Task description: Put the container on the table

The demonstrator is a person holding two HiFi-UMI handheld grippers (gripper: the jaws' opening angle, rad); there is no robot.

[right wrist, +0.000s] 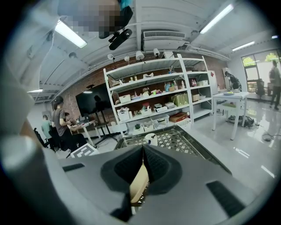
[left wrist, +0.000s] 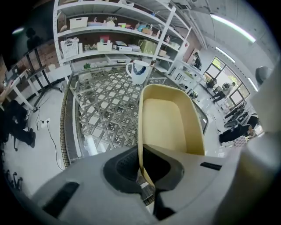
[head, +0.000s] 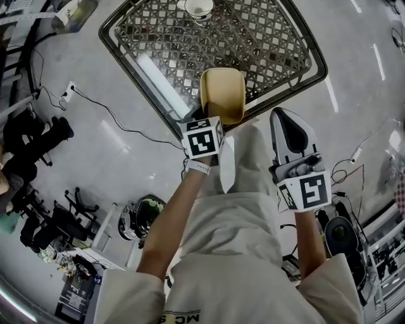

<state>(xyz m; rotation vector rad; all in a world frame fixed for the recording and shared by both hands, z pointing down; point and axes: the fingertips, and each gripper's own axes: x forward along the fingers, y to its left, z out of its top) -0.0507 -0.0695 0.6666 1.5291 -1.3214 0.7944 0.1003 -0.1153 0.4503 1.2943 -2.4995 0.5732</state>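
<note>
A pale yellow container (head: 223,95) hangs above the near edge of the lattice-topped table (head: 272,44), open side up. My left gripper (head: 216,122) is shut on its near wall. In the left gripper view the container (left wrist: 171,123) stretches away from the jaws, and the left gripper (left wrist: 142,170) pinches its left rim over the table (left wrist: 105,114). My right gripper (head: 283,117) is held to the right of the container, apart from it, jaws together. In the right gripper view the right gripper (right wrist: 143,154) holds nothing; a strip of the container (right wrist: 139,186) shows below the jaws.
A white mug (head: 199,7) stands at the table's far side, the mug (left wrist: 139,71) in line beyond the container. White shelves (left wrist: 109,44) with boxes stand behind the table. Cables (head: 107,117) trail on the floor to the left. Chairs and people sit at the far left.
</note>
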